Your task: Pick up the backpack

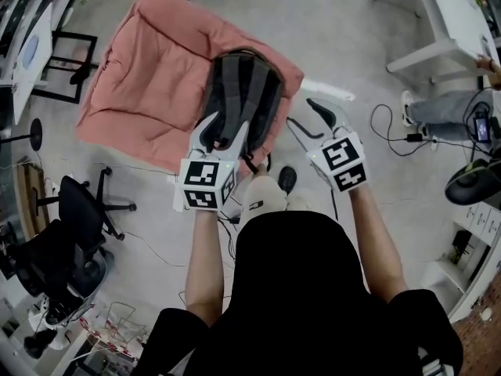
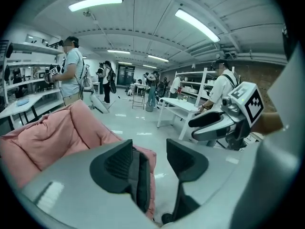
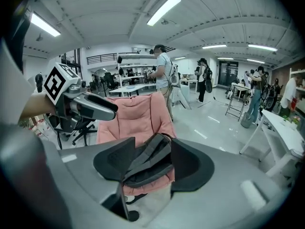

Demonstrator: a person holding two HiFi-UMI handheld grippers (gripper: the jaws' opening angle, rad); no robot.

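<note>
The left gripper (image 1: 223, 131) reaches over the near end of the backpack (image 1: 246, 84) with its two jaws spread wide. The right gripper (image 1: 307, 117) is just to the right of the bag, clear of it, with its jaws also parted. The backpack is dark grey to black. Its padded panel of lighter grey bands and black stripes is turned up, and broad straps run along it. It lies on a pink chair (image 1: 149, 77) that spreads ahead of and to the left of both grippers, and the bag rests along the chair's right side.

In the left gripper view the left gripper (image 2: 148, 151) is released, and bare floor shows through most of the gap. A dark edge of the backpack (image 2: 141, 178) sits low in the gap, close against the left jaw's inner face; whether they touch cannot be told. The pink chair (image 2: 52, 132) lies left of that jaw, and the right gripper (image 2: 224, 120) is off to the right.

In the right gripper view the right gripper (image 3: 153, 154) is open and grips nothing. The backpack (image 3: 150, 163) shows through the gap, beyond the jaws, on the pink chair (image 3: 133, 116). The left gripper (image 3: 81, 106) is to its left.
</note>
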